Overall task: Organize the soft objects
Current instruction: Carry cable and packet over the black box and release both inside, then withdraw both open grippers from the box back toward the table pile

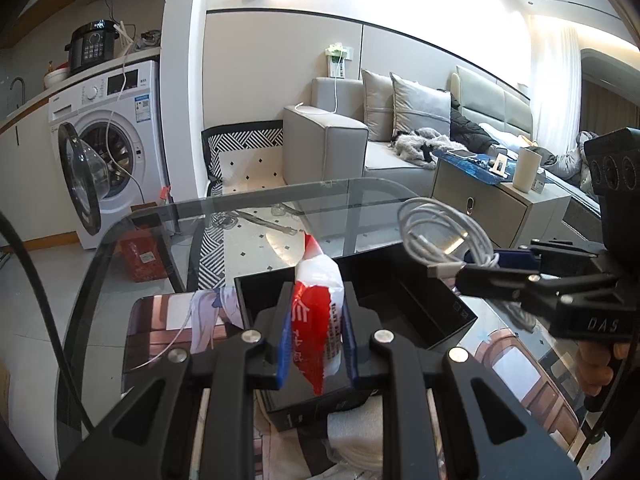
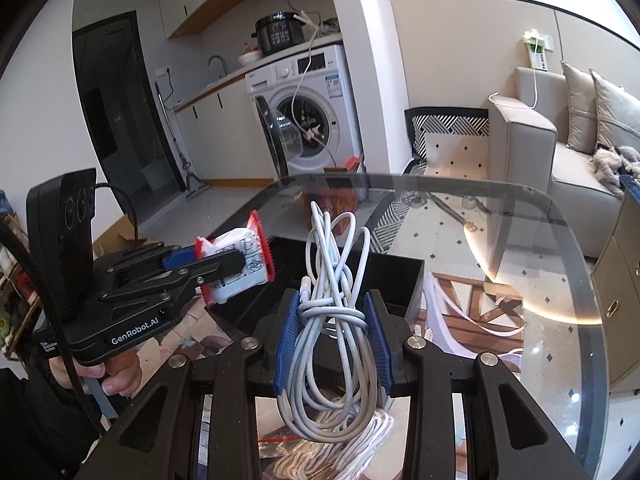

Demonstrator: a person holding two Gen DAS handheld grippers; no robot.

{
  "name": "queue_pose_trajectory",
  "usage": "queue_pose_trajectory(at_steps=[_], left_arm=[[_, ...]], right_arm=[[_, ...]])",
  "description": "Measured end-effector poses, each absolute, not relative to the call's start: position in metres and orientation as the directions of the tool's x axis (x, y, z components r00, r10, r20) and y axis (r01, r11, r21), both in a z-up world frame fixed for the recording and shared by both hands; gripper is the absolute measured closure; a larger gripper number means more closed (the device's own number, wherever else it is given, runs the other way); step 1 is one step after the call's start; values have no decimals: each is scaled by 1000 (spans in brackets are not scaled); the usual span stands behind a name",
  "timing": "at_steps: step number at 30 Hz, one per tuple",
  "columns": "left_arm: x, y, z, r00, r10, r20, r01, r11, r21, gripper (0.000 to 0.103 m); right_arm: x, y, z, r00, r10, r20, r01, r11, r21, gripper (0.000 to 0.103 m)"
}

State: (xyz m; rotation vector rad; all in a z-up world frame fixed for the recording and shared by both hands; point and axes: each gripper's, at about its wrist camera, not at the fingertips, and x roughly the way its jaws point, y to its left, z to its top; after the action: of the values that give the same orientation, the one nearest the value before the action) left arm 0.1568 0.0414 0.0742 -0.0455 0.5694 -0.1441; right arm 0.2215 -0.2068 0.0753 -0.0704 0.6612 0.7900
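My left gripper (image 1: 316, 344) is shut on a red and white plastic packet (image 1: 318, 304), which stands up between its blue pads above an open black box (image 1: 404, 300). From the right wrist the same packet (image 2: 236, 264) shows side-on in the left gripper (image 2: 240, 264), held at the box's (image 2: 396, 276) left rim. My right gripper (image 2: 334, 344) is shut on a bundled white cable (image 2: 332, 312), whose loops rise above the pads and hang below them. The left wrist view has that cable (image 1: 444, 236) at the right gripper (image 1: 472, 270), over the box's right side.
The box sits on a glass table (image 2: 552, 240) with a printed mat (image 1: 156, 328) and more white cord (image 2: 360, 444) below my right gripper. Beyond stand a washing machine (image 1: 112, 132) with its door open, a grey sofa (image 1: 340, 140) and a side cabinet (image 1: 496, 200). A hand (image 2: 116, 376) grips the left handle.
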Motion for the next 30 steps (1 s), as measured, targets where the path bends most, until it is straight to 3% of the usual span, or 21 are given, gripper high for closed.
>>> queue_pose_trajectory(at_steps=[30], left_arm=[[205, 27, 36, 778, -123, -616, 110, 992, -59, 84]], right_arm=[[269, -162, 38, 491, 573, -657, -697, 710, 98, 70]])
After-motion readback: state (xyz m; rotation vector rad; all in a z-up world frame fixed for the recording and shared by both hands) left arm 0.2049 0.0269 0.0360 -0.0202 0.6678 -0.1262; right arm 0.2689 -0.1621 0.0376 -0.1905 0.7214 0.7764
